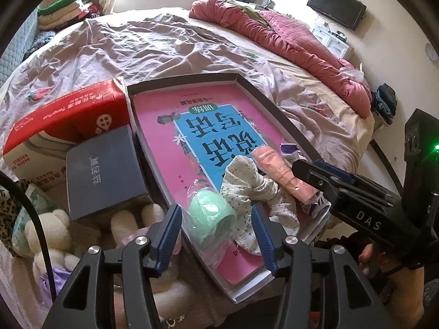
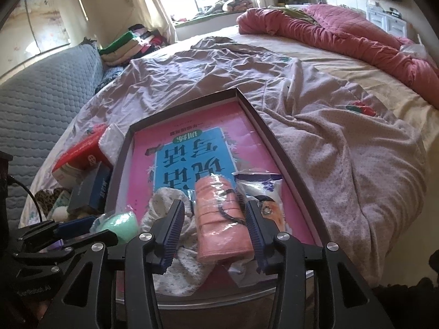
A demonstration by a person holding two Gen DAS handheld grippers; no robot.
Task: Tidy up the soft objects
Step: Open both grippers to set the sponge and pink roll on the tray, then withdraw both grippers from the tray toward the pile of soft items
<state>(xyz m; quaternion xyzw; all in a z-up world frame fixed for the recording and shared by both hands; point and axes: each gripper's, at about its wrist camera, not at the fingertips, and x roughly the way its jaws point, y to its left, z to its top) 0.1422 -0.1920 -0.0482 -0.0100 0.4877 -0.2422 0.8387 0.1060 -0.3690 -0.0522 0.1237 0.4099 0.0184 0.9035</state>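
A shallow box tray (image 1: 241, 81) (image 2: 274, 139) lies on the bed with a pink book (image 1: 164, 137) (image 2: 153, 142) inside. On the book lie a mint green roll in clear plastic (image 1: 212, 219) (image 2: 120, 223), a floral white cloth (image 1: 247, 181) (image 2: 162, 203), a wrapped pink towel (image 1: 282, 175) (image 2: 219, 213) and a small packet (image 2: 263, 189). My left gripper (image 1: 216, 230) is open, its fingers on either side of the green roll. My right gripper (image 2: 215, 224) is open, its fingers on either side of the pink towel; it also shows in the left wrist view (image 1: 301, 170).
Left of the tray are a red and white carton (image 1: 63, 120) (image 2: 79, 156), a dark blue box (image 1: 104, 170) (image 2: 87, 192) and white plush toys (image 1: 52, 235). A red quilt (image 1: 288, 38) (image 2: 343, 27) lies at the far right. Folded clothes (image 1: 68, 8) are stacked at the far left.
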